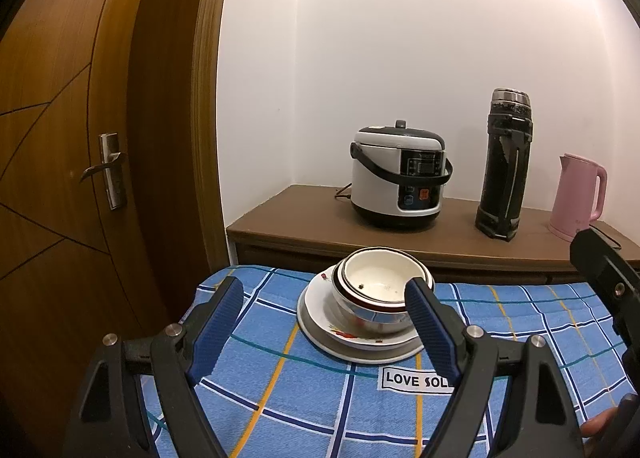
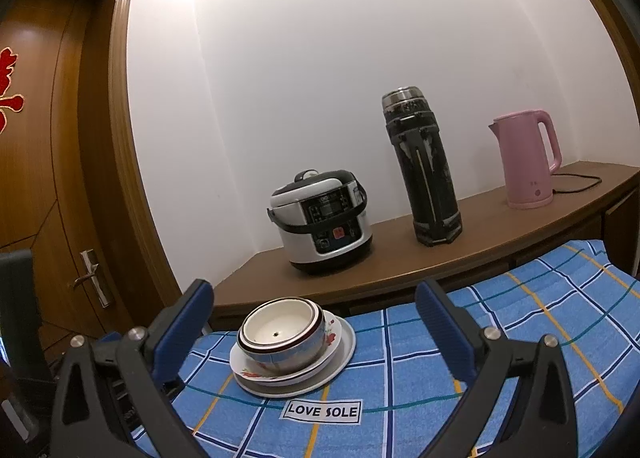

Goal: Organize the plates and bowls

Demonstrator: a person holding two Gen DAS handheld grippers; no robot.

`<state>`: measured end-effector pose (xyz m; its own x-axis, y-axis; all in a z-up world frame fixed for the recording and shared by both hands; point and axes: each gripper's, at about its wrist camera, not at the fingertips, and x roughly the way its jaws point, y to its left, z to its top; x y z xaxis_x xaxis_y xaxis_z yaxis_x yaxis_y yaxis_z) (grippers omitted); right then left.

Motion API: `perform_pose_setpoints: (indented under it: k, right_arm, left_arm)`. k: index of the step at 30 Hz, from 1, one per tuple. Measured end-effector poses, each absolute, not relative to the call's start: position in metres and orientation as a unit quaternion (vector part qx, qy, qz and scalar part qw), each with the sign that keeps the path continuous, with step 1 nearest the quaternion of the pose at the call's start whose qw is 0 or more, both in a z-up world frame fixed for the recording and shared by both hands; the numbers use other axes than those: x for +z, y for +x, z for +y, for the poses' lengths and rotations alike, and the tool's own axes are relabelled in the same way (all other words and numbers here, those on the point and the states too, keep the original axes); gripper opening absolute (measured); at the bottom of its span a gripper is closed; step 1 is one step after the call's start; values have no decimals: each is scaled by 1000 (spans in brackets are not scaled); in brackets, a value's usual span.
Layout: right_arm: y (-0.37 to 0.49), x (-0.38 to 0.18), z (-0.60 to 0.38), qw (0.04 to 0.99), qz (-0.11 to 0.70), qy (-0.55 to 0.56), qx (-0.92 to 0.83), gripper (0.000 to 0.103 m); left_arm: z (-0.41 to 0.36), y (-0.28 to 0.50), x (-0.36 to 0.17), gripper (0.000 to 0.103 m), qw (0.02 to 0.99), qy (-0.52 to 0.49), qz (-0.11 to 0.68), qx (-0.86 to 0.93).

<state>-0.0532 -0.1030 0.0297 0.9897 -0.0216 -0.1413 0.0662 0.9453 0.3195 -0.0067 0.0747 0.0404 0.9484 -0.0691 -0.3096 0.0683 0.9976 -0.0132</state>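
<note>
Left gripper (image 1: 326, 322) spread wide, empty, nested bowls (image 1: 382, 292) on stacked plates (image 1: 356, 338) just ahead of it, right gripper (image 2: 316, 328) likewise released, stack ahead-left, checked cloth (image 2: 440, 358) beneath.

Domestic room, dining or kitchen corner. Wooden sideboard (image 2: 400, 258) against white wall, bearing rice cooker (image 2: 320, 218), black thermos flask (image 2: 428, 174), pink electric kettle (image 2: 526, 160). Wooden door (image 1: 72, 162) with lever handle; blue checked tablecloth (image 2: 460, 358)
</note>
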Motion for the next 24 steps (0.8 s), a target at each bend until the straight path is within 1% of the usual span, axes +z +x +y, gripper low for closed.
perform_pose_setpoints:
  k: [24]
  right_arm:
    - [-54, 29, -102, 984, 65, 163, -21, 103]
  left_arm:
    - [71, -6, 42, 85, 987, 11, 158, -30]
